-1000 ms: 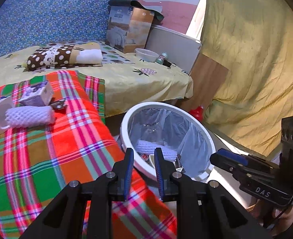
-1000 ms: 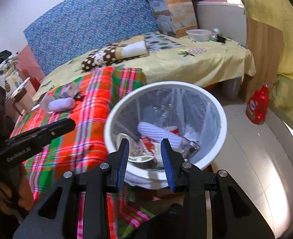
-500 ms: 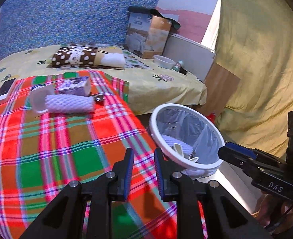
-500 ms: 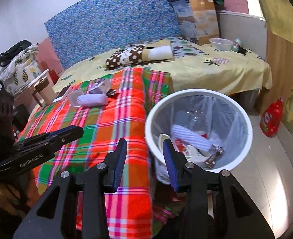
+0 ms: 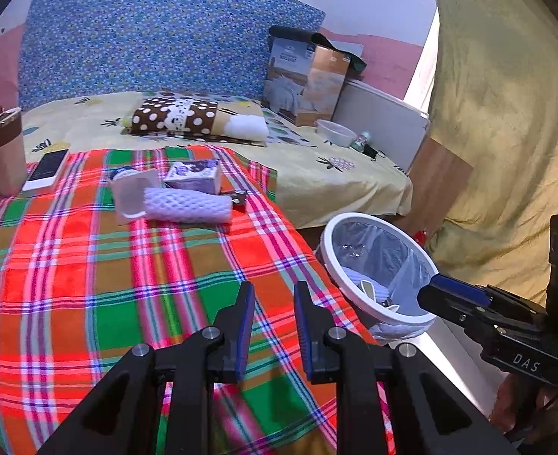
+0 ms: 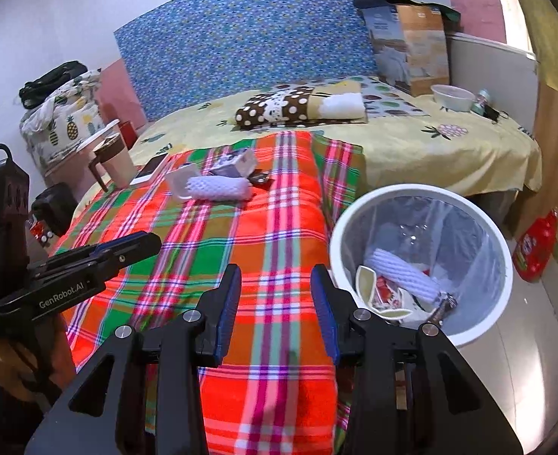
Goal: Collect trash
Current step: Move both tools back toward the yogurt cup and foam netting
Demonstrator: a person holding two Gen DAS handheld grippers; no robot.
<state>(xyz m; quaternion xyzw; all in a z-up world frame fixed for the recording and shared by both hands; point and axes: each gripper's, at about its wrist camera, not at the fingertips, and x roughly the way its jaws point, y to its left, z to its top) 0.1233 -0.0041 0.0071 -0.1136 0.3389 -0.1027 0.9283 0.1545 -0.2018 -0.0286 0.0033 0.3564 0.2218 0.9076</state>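
Scene: a bed (image 6: 411,151) with a plaid blanket (image 6: 263,235) spread over its near part.
Trash left: a white foam net sleeve (image 5: 187,208), a clear plastic cup (image 5: 131,197), a small carton (image 5: 195,176) and a dark wrapper (image 5: 239,199), bunched together touching one another, near the blanket's far edge.
Bin: a white trash bin (image 6: 499,295) with a clear liner stands on the floor just beside the bed's right edge; it already holds a foam sleeve and scraps.
Left claw (image 5: 270,326): empty, jaws slightly apart, over the blanket's near part.
Right claw (image 6: 275,303): empty, jaws apart, nothing between them; they have just been opening.
Handling, likely: the foam sleeve is feather-light, soft and springy; pinch it across its middle. The cup looks thin and crushable; take its rim gently.
Not trash: a phone (image 5: 47,168) and a lidded cup (image 5: 5,151) at the bed's left edge.
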